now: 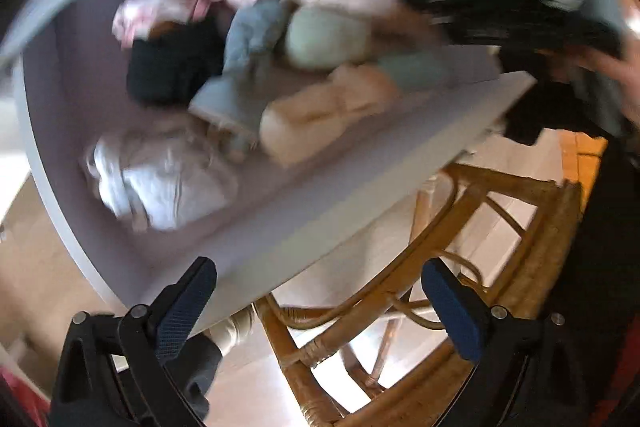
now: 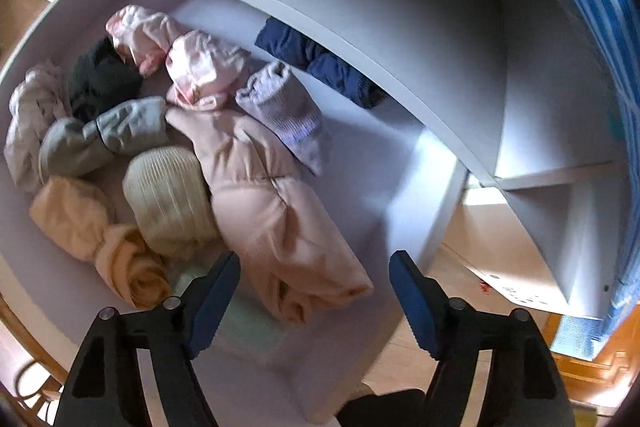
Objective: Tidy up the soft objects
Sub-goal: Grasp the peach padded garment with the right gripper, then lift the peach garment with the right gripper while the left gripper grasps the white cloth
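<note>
Left wrist view: the left tool [image 1: 318, 301] stands wide open with nothing between its pads, and it hangs past the near edge of the white desk [image 1: 360, 187], over a rattan chair [image 1: 480, 227] rather than over the clothes. The heap of soft things lies ahead of it, toward the middle and far side of the desk: a peach bundle [image 1: 320, 115] nearest the near edge, a grey-blue padded piece [image 1: 248, 67] behind it. The picture is smeared, so finer detail cannot be told. A person's hand [image 1: 624, 75] shows at the right rim beside dark cloth.

Right wrist view: the right tool [image 2: 316, 291] points steeply down at the desk [image 2: 380, 155], its jaws partly apart and empty. The pink padded garment [image 2: 272, 211] lies just ahead, its long axis running from the tool's tips away toward the far shelf [image 2: 280, 3]; its near end sits between the lines of the two fingers. A cream ribbed roll [image 2: 172, 199] touches its left side. The right tool is plainly the nearer one, and I judge a straight descent would bring the jaws across the garment's near end.
</note>
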The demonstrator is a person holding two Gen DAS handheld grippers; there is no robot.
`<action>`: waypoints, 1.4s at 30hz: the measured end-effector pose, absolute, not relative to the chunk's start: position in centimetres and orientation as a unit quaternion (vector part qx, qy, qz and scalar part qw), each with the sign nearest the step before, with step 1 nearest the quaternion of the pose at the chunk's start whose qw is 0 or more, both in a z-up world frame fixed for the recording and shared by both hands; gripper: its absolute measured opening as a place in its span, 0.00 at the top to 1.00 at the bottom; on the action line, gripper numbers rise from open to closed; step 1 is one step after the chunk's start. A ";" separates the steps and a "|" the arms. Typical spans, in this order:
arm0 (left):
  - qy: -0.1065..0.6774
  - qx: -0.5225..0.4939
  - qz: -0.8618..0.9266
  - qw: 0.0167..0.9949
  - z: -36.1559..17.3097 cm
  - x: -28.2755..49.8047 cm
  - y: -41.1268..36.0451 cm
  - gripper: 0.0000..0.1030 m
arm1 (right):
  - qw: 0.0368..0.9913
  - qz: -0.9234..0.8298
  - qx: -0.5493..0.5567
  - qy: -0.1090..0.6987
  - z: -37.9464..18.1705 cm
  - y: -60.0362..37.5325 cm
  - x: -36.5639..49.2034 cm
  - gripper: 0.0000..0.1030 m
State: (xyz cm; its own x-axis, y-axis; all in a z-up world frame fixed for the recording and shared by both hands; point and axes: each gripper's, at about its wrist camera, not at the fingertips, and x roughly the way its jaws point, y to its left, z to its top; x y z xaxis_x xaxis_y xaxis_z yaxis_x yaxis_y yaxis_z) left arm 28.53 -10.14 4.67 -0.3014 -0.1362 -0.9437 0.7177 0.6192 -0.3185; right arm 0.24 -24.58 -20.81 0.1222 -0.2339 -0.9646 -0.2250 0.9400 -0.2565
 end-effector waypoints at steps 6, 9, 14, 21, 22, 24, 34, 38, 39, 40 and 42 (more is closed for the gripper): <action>0.671 0.128 -0.332 0.650 9.1 33.1 -7.9 0.00 | 0.725 -0.005 -0.164 0.669 -22.9 -24.9 2.7 0.35; 0.665 0.112 -0.251 0.694 8.8 34.9 -4.8 0.00 | 0.721 0.005 -0.146 0.677 -23.7 -25.4 3.8 0.35; 0.679 0.115 -0.201 0.697 6.9 33.7 -2.8 0.00 | 0.712 0.028 -0.119 0.692 -24.8 -25.2 5.1 0.35; 0.699 0.121 -0.183 0.681 1.2 30.8 -4.8 0.00 | 0.688 0.049 -0.091 0.719 -26.6 -24.7 5.5 0.33; 0.704 0.120 -0.177 0.677 0.5 30.5 -5.0 0.00 | 0.685 0.049 -0.086 0.722 -26.8 -24.8 5.5 0.33; 0.714 0.112 -0.165 0.671 -0.4 30.1 -5.0 0.00 | 0.679 0.046 -0.077 0.729 -27.1 -25.3 5.3 0.33; 0.741 0.065 -0.123 0.657 -2.1 29.1 -4.2 0.00 | 0.692 -0.001 -0.016 0.722 -24.9 -28.1 5.8 0.51; 0.761 0.051 -0.106 0.638 -3.2 28.3 -3.5 0.02 | 0.692 -0.032 0.066 0.719 -23.7 -30.8 6.1 0.51; 0.763 0.048 -0.102 0.636 -3.4 28.1 -3.3 0.04 | 0.690 -0.036 0.074 0.719 -23.5 -31.4 6.1 0.51; 0.764 0.043 -0.097 0.636 -3.5 27.9 -3.1 0.09 | 0.690 -0.039 0.075 0.719 -23.4 -31.6 6.1 0.51; 0.767 0.021 -0.082 0.636 -4.1 27.5 -2.4 0.19 | 0.690 -0.042 0.069 0.719 -23.5 -31.5 6.4 0.51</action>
State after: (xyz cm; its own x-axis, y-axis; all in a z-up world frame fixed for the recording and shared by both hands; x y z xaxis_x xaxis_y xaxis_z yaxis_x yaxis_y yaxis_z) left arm 27.48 -2.36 -4.14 -0.1905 -0.0716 -0.9791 0.1369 0.9857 -0.0987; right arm 6.35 -31.55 -23.47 -0.0369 0.0408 -0.9985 0.1573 0.9870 0.0345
